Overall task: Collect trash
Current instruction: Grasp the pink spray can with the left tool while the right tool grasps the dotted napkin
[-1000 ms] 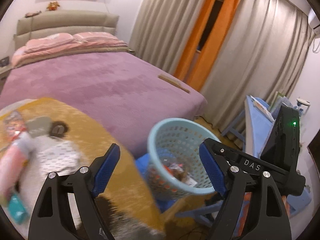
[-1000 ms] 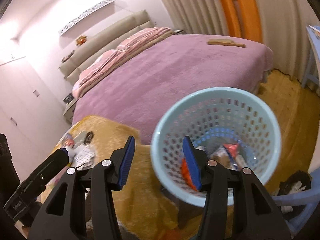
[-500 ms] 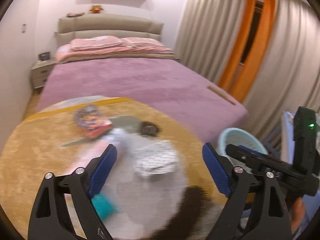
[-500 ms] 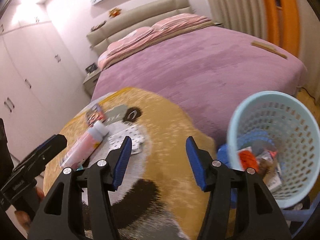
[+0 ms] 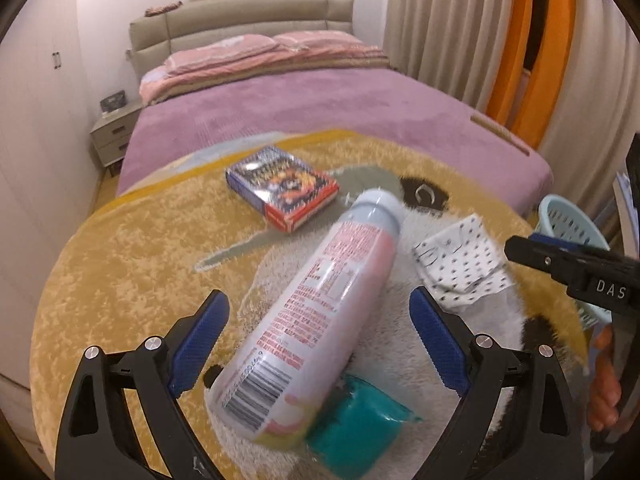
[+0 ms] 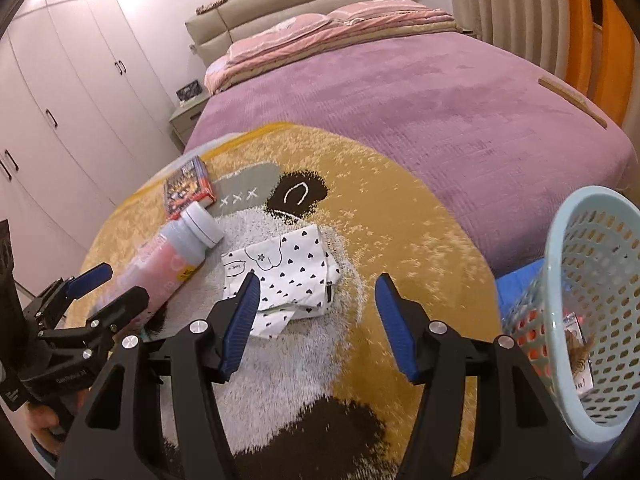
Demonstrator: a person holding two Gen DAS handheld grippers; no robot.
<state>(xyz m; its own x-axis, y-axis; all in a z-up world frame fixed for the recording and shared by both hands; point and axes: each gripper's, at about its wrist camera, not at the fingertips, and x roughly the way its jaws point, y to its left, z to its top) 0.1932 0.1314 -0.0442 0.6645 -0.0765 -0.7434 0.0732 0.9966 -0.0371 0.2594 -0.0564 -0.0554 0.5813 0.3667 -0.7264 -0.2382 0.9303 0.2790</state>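
Note:
A pink and white bottle point(image 5: 320, 304) lies on the round yellow rug point(image 5: 120, 280), its cap pointing away. My left gripper point(image 5: 318, 332) straddles it, jaws opening, with the pads clear of it on both sides. A teal packet point(image 5: 360, 420) lies against the bottle's base. A red and blue box point(image 5: 280, 188) sits farther off. My right gripper point(image 6: 316, 300) hangs over the near edge of a white heart-print wrapper point(image 6: 288, 272), jaws opening and holding nothing. In the right wrist view the left gripper point(image 6: 120, 286) is beside the bottle point(image 6: 176, 252).
A light blue perforated basket point(image 6: 592, 240) with trash inside stands at the right edge of the rug. The purple bed point(image 6: 440, 100) lies beyond the rug, white wardrobes point(image 6: 60, 100) stand to the left, and a nightstand point(image 5: 112, 136) sits by the bed.
Both grippers swung left, away from the basket, and dipped over the rug. The bottle now sits between the left jaws and the wrapper under the right. Both pairs of jaws widened.

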